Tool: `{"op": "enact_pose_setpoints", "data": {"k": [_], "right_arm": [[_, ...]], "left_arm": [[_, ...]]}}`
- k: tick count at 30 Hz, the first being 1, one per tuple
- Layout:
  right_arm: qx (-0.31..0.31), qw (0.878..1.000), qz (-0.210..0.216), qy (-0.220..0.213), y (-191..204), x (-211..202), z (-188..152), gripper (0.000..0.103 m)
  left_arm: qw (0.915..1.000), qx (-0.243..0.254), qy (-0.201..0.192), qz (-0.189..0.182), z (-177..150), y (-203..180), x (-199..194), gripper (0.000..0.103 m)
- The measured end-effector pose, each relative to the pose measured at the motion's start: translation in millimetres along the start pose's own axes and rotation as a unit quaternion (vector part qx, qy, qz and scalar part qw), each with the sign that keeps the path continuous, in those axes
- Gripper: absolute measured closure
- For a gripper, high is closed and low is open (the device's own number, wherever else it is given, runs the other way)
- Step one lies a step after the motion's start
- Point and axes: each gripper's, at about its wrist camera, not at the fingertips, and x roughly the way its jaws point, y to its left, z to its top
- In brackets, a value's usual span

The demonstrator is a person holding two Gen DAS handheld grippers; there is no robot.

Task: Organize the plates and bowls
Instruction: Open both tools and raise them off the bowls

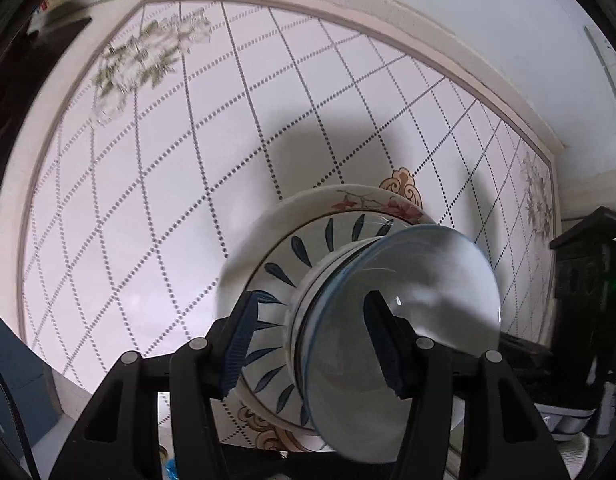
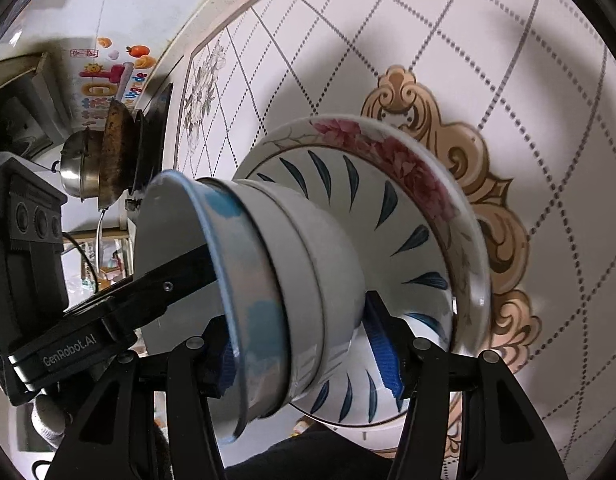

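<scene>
A stack stands on the patterned table: a plate with red flowers [image 1: 372, 200] [image 2: 408, 160] at the bottom, a plate with dark blue leaf marks [image 1: 303, 252] [image 2: 392, 208] on it, and nested white bowls with blue rims [image 1: 400, 312] [image 2: 275, 272] on top. My left gripper [image 1: 308, 340] straddles the bowls' rim, one finger [image 1: 384, 340] inside the top bowl, the other finger [image 1: 239, 344] outside over the leaf plate. My right gripper [image 2: 303, 348] straddles the bowl stack from the opposite side. The left gripper's arm [image 2: 119, 308] shows in the right wrist view.
The table [image 1: 167, 200] has a white top with dotted diamond lines and tan ornaments [image 2: 480, 184]. A stove with a dark wok [image 2: 115, 152] and a steel pot [image 2: 75, 168] stands beyond the table edge. A black appliance [image 1: 588, 280] stands at the other side.
</scene>
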Motion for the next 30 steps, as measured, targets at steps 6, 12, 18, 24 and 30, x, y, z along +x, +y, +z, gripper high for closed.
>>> {"op": "enact_pose_setpoints", "data": {"k": [6, 12, 18, 24, 30], "right_arm": [[-0.045, 0.995, -0.064, -0.056, 21.6, -41.7, -9.7, 0.026], [-0.074, 0.982, -0.126, -0.122, 55.8, -82.1, -40.3, 0.010], [-0.076, 0.960, -0.189, -0.194, 97.0, -104.5, -86.5, 0.006], [-0.061, 0.934, -0.222, -0.274, 148.0, -125.8, -148.8, 0.003], [-0.051, 0.908, -0.249, -0.334, 193.6, -144.1, -215.3, 0.001]], "left_arm": [[0.9984, 0.017, -0.051, 0.016, -13.1, 2.2, -32.1, 0.042], [0.9912, 0.044, -0.121, 0.030, -32.9, 6.7, -72.2, 0.018], [0.9796, 0.088, -0.177, 0.034, -60.2, 19.8, -120.9, 0.002], [0.9635, 0.134, -0.231, 0.023, -100.4, 28.5, -167.4, 0.001], [0.9525, 0.152, -0.264, -0.003, -143.5, 40.2, -205.8, 0.001]]}}
